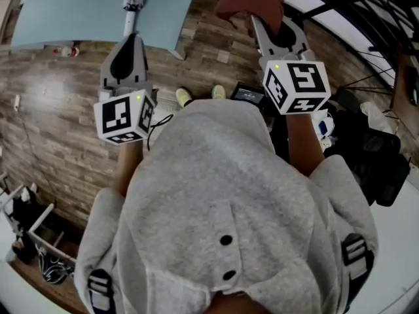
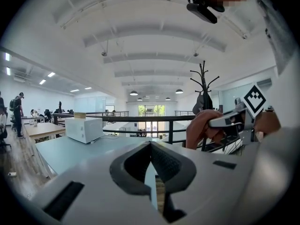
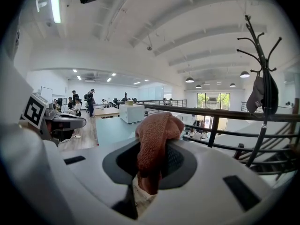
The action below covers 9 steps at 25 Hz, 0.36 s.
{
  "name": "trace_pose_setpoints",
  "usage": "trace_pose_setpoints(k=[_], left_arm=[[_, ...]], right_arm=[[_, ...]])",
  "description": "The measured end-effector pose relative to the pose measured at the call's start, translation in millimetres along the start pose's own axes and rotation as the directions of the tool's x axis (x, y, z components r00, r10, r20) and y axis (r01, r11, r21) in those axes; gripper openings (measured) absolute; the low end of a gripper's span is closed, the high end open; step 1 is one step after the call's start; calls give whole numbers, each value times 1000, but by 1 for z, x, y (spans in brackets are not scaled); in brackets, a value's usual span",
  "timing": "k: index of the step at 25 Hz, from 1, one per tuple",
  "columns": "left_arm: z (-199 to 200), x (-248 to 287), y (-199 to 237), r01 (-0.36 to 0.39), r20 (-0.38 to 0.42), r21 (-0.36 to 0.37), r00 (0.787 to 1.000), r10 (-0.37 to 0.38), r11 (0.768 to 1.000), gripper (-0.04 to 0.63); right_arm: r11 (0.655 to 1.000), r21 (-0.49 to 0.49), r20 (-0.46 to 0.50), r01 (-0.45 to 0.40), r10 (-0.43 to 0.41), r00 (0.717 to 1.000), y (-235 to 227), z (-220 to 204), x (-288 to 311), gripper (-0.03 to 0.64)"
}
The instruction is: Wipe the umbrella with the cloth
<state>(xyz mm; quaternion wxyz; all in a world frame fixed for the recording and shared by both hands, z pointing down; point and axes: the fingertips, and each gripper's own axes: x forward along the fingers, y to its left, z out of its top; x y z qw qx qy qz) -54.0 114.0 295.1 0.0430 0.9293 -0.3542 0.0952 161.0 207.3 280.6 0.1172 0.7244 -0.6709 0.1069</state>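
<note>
My right gripper (image 1: 265, 19) (image 3: 151, 159) is shut on a reddish-brown cloth (image 1: 251, 0) (image 3: 156, 134), which bunches over the fingertips and hangs down between them. The left gripper (image 1: 131, 42) (image 2: 151, 146) is shut with nothing between its jaws. Both are held out level in front of the person in a grey hoodie. Just beyond the left gripper's tip, the white handle end of the umbrella (image 1: 129, 17) lies on the light-blue table (image 1: 72, 12); the rest of it is cut off by the frame. The left gripper view also shows the cloth (image 2: 200, 128) in the right gripper (image 2: 224, 121).
A white box-like appliance (image 2: 83, 129) (image 3: 131, 112) stands on the table. A dark railing (image 2: 140, 118) (image 3: 220, 114) and a coat rack (image 2: 202, 86) (image 3: 262, 78) lie ahead. Black bags (image 1: 366, 146) sit on the floor at right. People stand far off (image 3: 89, 100).
</note>
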Motion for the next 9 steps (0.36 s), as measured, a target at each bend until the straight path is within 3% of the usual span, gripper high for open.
trace_pose_setpoints(k=[9], left_arm=[[10, 14, -8, 11, -2, 10, 1000, -11, 1000, 15]], right_arm=[[1000, -5, 0, -10, 10, 1000, -8, 5, 4, 74]])
